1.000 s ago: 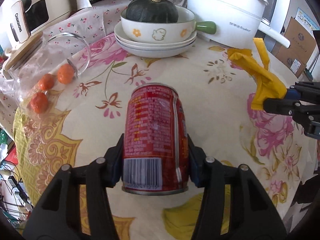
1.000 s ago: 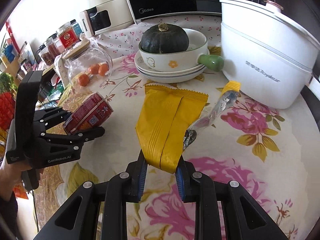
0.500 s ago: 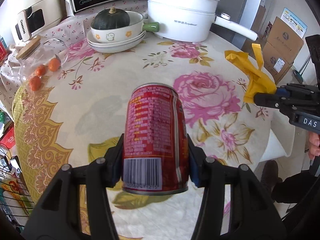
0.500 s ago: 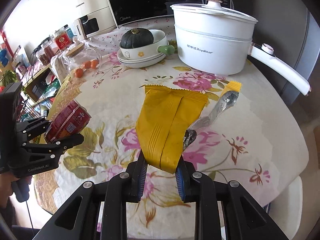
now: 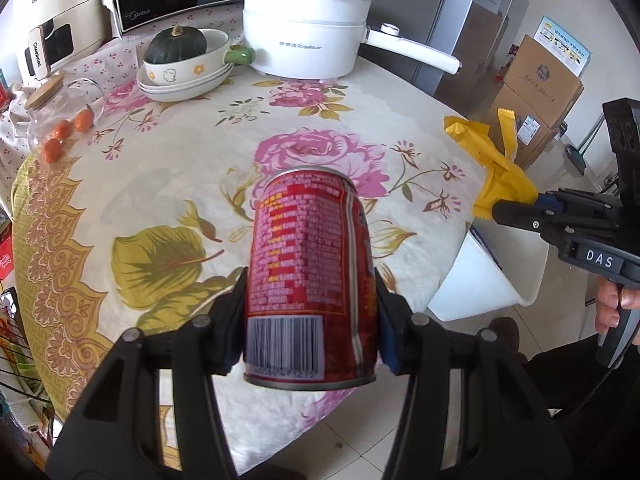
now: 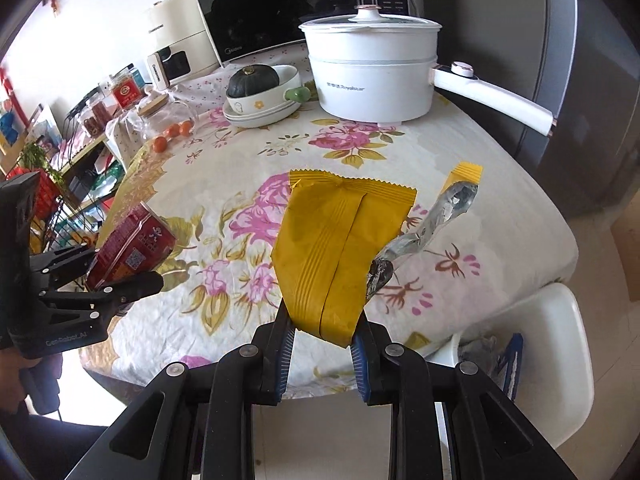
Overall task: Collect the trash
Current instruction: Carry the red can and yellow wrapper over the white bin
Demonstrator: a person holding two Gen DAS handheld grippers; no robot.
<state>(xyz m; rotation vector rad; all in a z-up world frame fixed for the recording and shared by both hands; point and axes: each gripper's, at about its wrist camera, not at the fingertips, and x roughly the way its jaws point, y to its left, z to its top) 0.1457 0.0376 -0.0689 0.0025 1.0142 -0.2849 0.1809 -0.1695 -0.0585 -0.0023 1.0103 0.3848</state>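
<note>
My left gripper (image 5: pixel 310 300) is shut on a red drink can (image 5: pixel 310 272), its pads pressing both sides, barcode end toward the camera. The can hangs above the near edge of the round flowered table (image 5: pixel 180 168). My right gripper (image 6: pixel 322 330) is shut on a yellow snack wrapper (image 6: pixel 336 248) with a torn silver-lined strip (image 6: pixel 436 220) hanging off its right side. In the left wrist view the right gripper (image 5: pixel 500 210) with the wrapper (image 5: pixel 496 168) is out past the table's right edge. In the right wrist view the left gripper (image 6: pixel 120 276) and the can (image 6: pixel 130 248) sit at the left.
A white bin (image 5: pixel 484 272) stands on the floor by the table's right edge, also seen as the white bin (image 6: pixel 560 352) below the wrapper. On the table are a white electric pot (image 5: pixel 308 36), bowls with a green squash (image 5: pixel 176 46) and a glass jar with oranges (image 5: pixel 60 116). Cardboard boxes (image 5: pixel 536 92) stand beyond.
Both grippers have drawn back and up from the table's middle toward its near and right edges, each still holding its item. The white bin and floor have come into view.
</note>
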